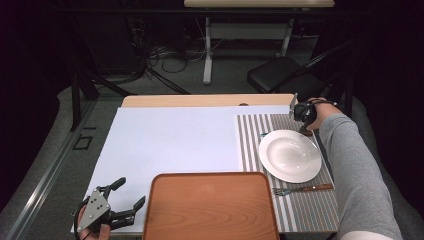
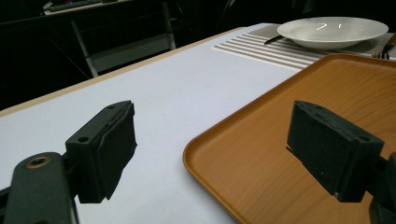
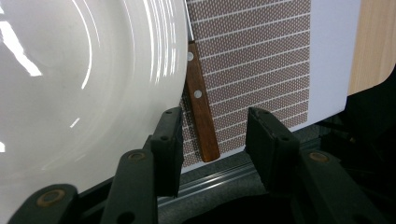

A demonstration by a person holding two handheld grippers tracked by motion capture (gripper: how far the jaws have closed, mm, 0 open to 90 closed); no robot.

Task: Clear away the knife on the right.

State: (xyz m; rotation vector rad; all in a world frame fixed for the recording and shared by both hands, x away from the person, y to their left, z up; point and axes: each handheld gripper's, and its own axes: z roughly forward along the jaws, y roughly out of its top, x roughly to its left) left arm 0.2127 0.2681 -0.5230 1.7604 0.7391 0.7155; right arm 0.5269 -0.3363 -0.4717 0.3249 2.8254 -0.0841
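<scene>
Black right gripper, jaws spread, straddles the wooden-handled knife at frame centre, grasp not yet made.

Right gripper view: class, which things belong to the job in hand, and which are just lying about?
In hand:
- knife, its wooden handle between the open right tongs
- white plate beside it
- striped placemat underneath

Lying about:
- fork
- brown tray
- left tongs, open, holding nothing

A lab is suggested by loose cables on carpet, a dark frame and a spare table behind
</scene>
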